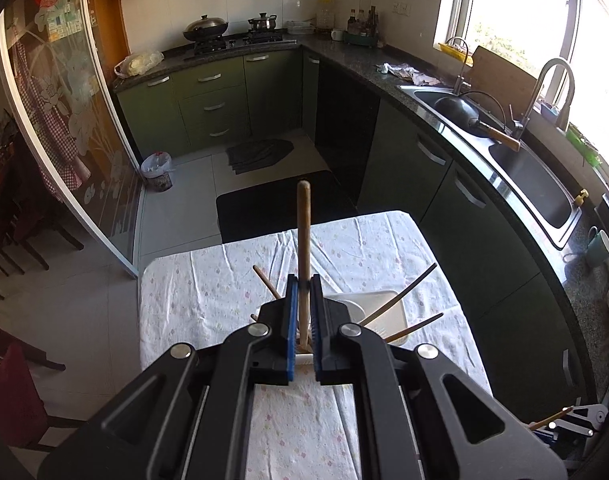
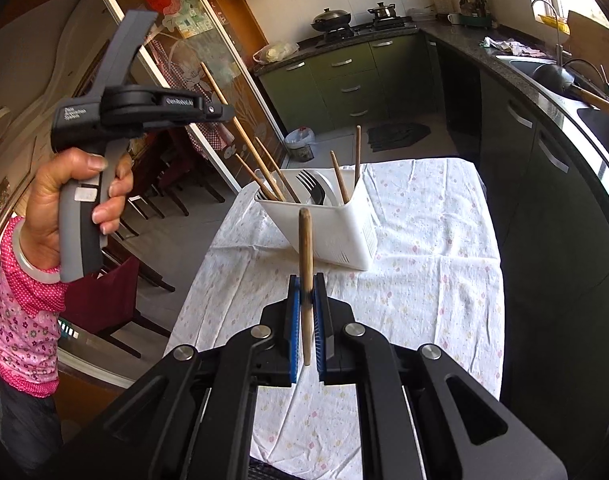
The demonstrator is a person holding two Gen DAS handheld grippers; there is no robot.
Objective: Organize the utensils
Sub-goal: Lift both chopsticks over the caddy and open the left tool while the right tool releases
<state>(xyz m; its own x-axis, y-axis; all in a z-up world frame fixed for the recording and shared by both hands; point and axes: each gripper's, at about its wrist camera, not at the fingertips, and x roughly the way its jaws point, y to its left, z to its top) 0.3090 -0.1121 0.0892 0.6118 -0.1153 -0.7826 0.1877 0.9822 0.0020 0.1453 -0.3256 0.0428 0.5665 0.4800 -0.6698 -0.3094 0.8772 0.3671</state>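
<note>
step: drop chopsticks into caddy point(image 2: 336, 220), tip first, slow, clear of rim | left claw point(image 1: 303, 286) clamped on one chopstick point(image 1: 303, 232) above caddy | right claw point(image 2: 306, 286) clamped on another chopstick point(image 2: 305, 240), near caddy | wood: thin, smooth, round; caddy: hard white plastic, slotted; cloth point(image 2: 424, 240) wrinkled

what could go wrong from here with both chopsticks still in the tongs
1. The white holder leans on the cloth-covered table; poking it with a chopstick could tip it over.
2. Chopsticks already inside splay outward, so the left tongs with their chopstick might knock one out.
3. The right tongs pinch their chopstick on a thin section; it may swivel or slip.
</note>
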